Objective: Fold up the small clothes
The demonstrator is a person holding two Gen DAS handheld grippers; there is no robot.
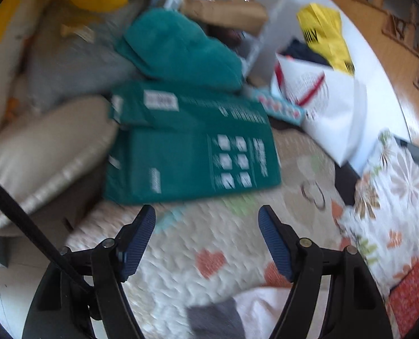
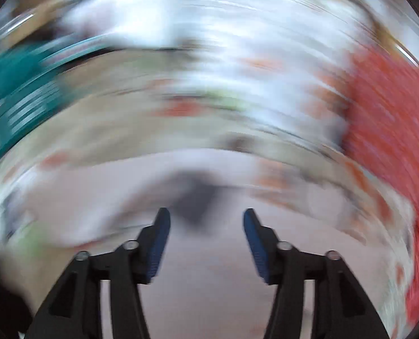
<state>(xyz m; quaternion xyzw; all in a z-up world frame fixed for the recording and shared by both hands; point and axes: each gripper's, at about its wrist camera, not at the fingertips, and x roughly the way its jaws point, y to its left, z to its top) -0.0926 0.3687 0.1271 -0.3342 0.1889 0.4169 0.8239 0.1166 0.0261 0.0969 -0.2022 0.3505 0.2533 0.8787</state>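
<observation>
**Quilted bed cover, garment low in view, both tools empty**

Quilted patterned bed cover [image 1: 209,243] fills both views. Green carton [image 1: 189,144] at 12 o'clock in the left view, white bag [image 1: 331,113] at 2 o'clock. Pale pink garment [image 2: 209,268] with a dark grey patch [image 2: 194,203] lies at 6 o'clock, beneath both tools. Left gripper [image 1: 206,217]: fingers wide, nothing between. Right gripper [image 2: 206,220]: fingers apart, empty; view heavily smeared. Judged step: repositioning between folds. Next: settle, pick a garment edge, close on it.

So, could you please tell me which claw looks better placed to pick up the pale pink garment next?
Probably the right claw: it is open directly over the pink garment. The left claw sees only its edge.
</observation>
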